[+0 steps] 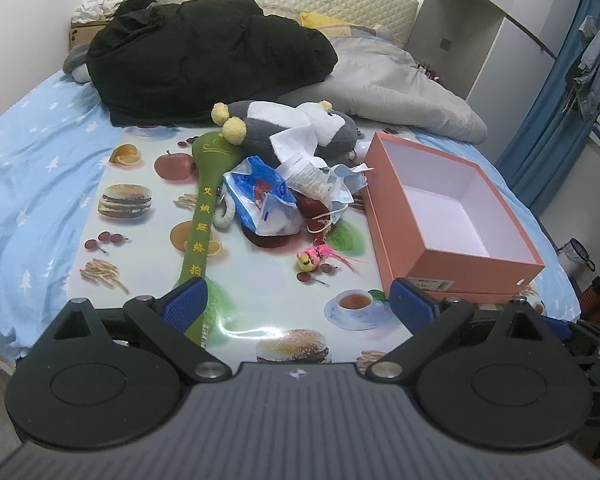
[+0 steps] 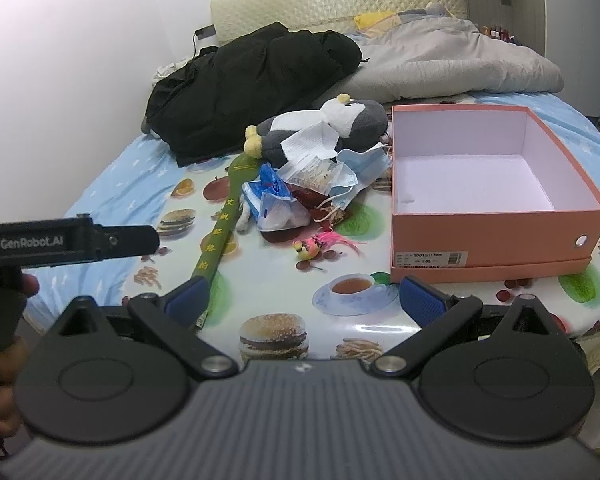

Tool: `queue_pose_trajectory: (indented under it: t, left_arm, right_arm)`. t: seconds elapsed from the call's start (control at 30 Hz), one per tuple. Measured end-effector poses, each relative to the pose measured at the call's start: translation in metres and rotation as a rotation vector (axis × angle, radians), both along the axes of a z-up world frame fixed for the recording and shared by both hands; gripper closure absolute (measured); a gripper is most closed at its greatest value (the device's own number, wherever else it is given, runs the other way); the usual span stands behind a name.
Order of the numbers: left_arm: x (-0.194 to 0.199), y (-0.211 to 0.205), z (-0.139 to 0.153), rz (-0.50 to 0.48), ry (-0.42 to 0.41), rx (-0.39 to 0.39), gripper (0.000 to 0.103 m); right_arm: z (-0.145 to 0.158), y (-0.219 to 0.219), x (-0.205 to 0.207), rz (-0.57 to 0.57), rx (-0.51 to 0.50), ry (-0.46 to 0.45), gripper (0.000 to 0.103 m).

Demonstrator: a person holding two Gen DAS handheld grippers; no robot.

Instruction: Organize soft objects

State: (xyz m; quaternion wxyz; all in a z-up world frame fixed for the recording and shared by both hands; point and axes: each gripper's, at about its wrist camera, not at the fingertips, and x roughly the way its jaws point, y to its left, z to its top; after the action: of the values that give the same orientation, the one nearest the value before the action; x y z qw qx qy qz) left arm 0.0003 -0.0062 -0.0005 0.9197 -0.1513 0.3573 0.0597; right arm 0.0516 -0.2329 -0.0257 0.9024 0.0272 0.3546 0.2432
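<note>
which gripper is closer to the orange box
Right. The right gripper hovers just in front of the orange box; the left gripper is off toward the green stick, farther away.

A grey and white plush penguin with yellow feet is laid on its side at the far edge of the pile. A long green padded bat is stretched beside a blue tissue pack, a crumpled face mask and a small pink feathered bird. An open orange shoebox, empty, is set just right of them.
</note>
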Motion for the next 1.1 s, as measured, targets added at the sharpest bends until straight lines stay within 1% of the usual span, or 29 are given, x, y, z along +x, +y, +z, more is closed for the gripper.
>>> queue_pose_trajectory:
  t: [0.73,1.1]
  left_arm:
    - [0.003,-0.003,-0.001,-0.002,-0.002,-0.007,0.004]
    - [0.004,0.001,-0.012,-0.004,0.012,-0.017,0.004]
  right_arm:
    - [-0.008,0.0,0.001,-0.026,-0.007,-0.004,0.0]
    - [-0.017,0.0,0.002,-0.022,-0.008,0.007,0.0]
